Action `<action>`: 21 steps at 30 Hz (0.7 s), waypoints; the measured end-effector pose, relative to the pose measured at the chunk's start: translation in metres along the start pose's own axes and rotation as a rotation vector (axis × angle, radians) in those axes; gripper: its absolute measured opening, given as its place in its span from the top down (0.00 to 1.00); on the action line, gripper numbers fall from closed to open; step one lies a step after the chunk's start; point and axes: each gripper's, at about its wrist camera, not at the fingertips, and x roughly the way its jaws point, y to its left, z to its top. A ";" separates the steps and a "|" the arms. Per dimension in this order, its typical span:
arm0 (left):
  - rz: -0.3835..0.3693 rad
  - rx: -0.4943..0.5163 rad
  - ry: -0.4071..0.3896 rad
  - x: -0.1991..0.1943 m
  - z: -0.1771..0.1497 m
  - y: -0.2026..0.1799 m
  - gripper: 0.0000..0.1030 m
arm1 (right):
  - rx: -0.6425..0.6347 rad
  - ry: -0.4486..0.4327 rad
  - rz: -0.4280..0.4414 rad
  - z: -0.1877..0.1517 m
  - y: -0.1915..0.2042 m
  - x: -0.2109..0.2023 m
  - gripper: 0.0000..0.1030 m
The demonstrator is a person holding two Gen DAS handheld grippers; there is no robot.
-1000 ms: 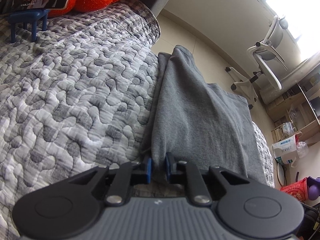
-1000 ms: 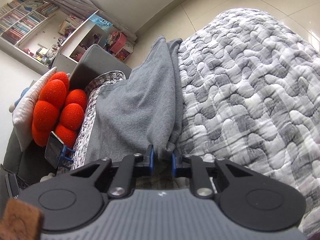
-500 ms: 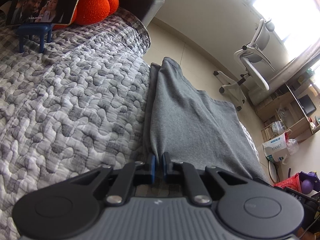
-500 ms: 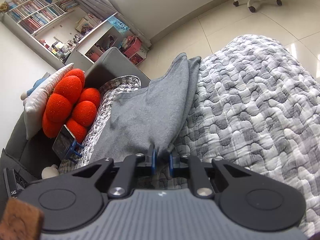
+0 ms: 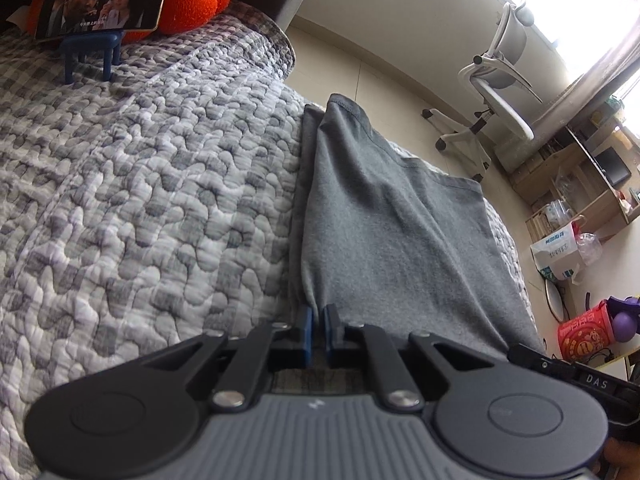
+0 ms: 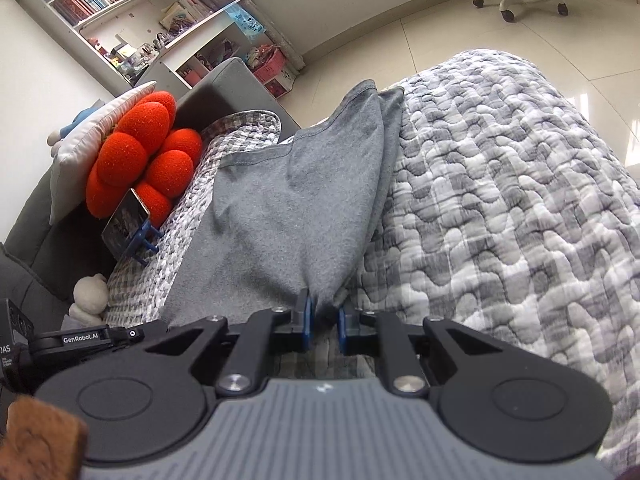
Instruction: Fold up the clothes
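Shirt (image 5: 384, 224), soft and gray, lies long and folded on the bumpy gray-and-white quilt (image 5: 152, 184), running straight ahead of both grippers. Left gripper (image 5: 317, 322) has its blue pads pressed tight, pinching a near corner. Right gripper (image 6: 323, 316) pinches the other bunched near corner. Round fuzzy orange cushion (image 6: 136, 156) sits far off left of it.

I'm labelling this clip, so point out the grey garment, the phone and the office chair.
grey garment (image 5: 392, 240): left wrist view, middle of cloth.
phone (image 5: 100, 4): left wrist view, screen.
office chair (image 5: 500, 80): left wrist view, seat.
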 end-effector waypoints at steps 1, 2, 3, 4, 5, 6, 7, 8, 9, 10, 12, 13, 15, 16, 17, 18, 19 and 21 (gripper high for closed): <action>0.011 0.006 0.002 -0.001 -0.004 -0.001 0.95 | -0.005 0.002 -0.001 -0.003 0.001 -0.003 0.86; 0.019 0.011 0.004 -0.002 -0.008 -0.002 0.95 | -0.008 0.002 0.001 -0.007 0.001 -0.006 0.86; 0.028 0.017 0.005 -0.003 -0.012 -0.003 0.95 | -0.010 0.001 0.004 -0.010 0.002 -0.009 0.86; 0.034 0.023 0.004 -0.005 -0.015 -0.004 0.95 | -0.014 0.000 0.004 -0.013 0.002 -0.012 0.86; 0.041 0.028 0.003 -0.007 -0.018 -0.006 0.95 | -0.018 0.001 0.001 -0.015 0.002 -0.014 0.86; 0.052 0.021 0.004 -0.007 -0.021 -0.005 0.94 | -0.024 0.003 -0.004 -0.018 0.003 -0.015 0.86; 0.064 0.015 0.006 -0.007 -0.024 -0.005 0.94 | -0.038 0.012 -0.014 -0.021 0.003 -0.014 0.85; 0.080 0.011 0.016 -0.005 -0.026 -0.004 0.94 | -0.061 0.026 -0.026 -0.024 0.004 -0.011 0.85; 0.095 0.008 0.024 -0.002 -0.028 -0.003 0.94 | -0.085 0.037 -0.040 -0.026 0.005 -0.007 0.84; 0.102 0.014 0.021 -0.003 -0.027 -0.003 0.92 | -0.110 0.043 -0.056 -0.028 0.006 -0.004 0.83; 0.116 0.024 0.016 -0.004 -0.026 -0.004 0.88 | -0.124 0.052 -0.075 -0.031 0.005 0.001 0.78; 0.123 0.029 0.013 -0.004 -0.025 -0.004 0.86 | -0.125 0.054 -0.087 -0.031 0.005 0.000 0.76; 0.129 0.023 -0.010 -0.010 -0.021 -0.002 0.81 | -0.148 0.048 -0.111 -0.031 0.007 -0.006 0.74; 0.130 0.021 -0.020 -0.012 -0.019 -0.001 0.81 | -0.178 0.027 -0.116 -0.030 0.010 -0.013 0.74; 0.131 0.019 -0.029 -0.015 -0.017 0.000 0.81 | -0.217 -0.004 -0.117 -0.030 0.015 -0.023 0.74; 0.132 0.012 -0.034 -0.016 -0.016 0.001 0.81 | -0.256 -0.036 -0.118 -0.030 0.019 -0.033 0.74; 0.133 0.006 -0.039 -0.018 -0.015 0.002 0.81 | -0.295 -0.071 -0.117 -0.030 0.024 -0.044 0.73; 0.120 0.006 -0.040 -0.020 -0.015 0.001 0.80 | -0.351 -0.143 -0.091 -0.033 0.034 -0.068 0.70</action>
